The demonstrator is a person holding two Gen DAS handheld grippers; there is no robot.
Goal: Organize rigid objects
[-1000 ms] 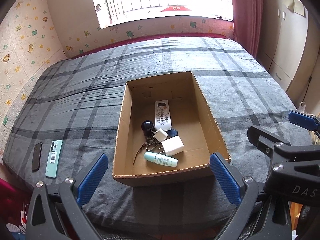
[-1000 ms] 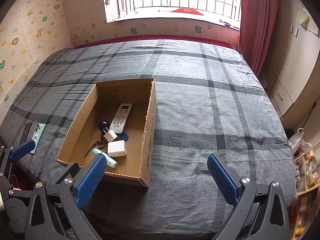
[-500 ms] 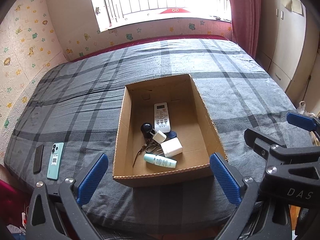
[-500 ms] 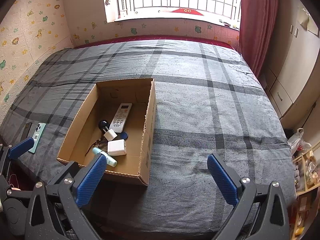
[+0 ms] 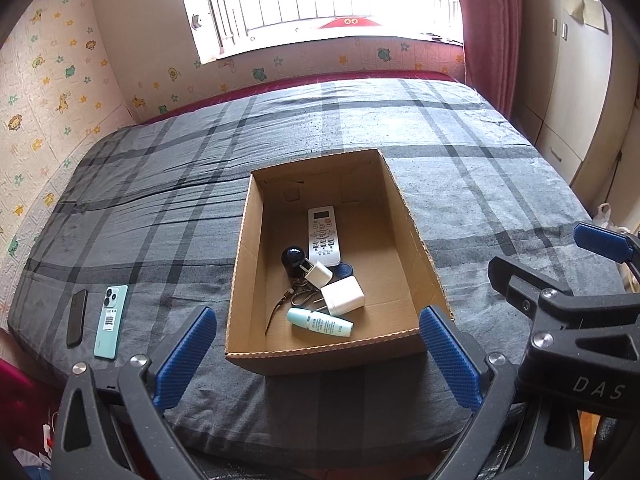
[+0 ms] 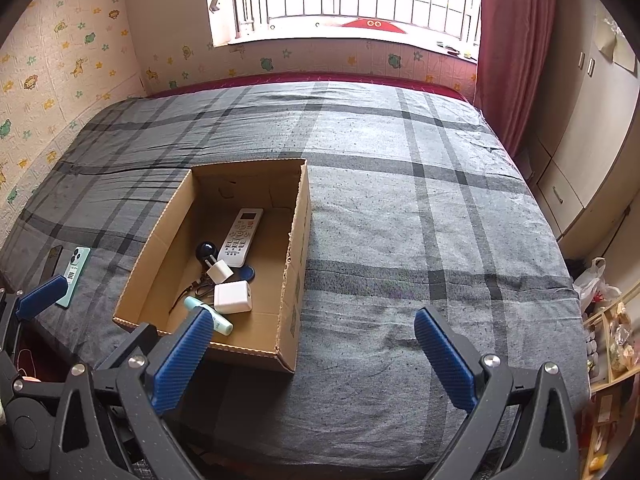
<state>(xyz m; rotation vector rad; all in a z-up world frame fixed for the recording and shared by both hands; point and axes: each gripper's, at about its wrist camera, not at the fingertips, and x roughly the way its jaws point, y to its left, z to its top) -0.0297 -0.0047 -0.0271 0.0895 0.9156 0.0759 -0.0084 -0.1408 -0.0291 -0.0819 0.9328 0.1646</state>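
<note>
Your left tool [image 5: 318,354] hangs released above the near edge of the bed [image 5: 460,184], its blue fingers spread wide with nothing between them. Your right tool [image 6: 312,356] is likewise released and empty, over the bare plaid cover to the right of the cardboard box [image 6: 298,240].

The box sits open-topped on the bed, its near wall close to the mattress edge facing you. Inside it, the white remote [image 5: 323,230] lies lengthwise in the middle. Nearer you are a dark round item [image 5: 293,258], a small white plug [image 5: 318,273] touching it, a larger white charger block [image 5: 343,295], some keys on a ring [image 5: 298,294] and a pale teal tube [image 5: 320,322] lying crosswise near the front wall. The far part of the box floor is bare cardboard.

Outside the box, to its left, a teal phone [image 5: 111,322] lies face down by the bed's near left corner, with a black phone [image 5: 77,317] just beside it, both close to the edge. Between them and the box wall runs a strip of open cover. To the box's right the cover runs flat out to the curtain [image 6: 516,52] and cupboards [image 6: 588,120].
</note>
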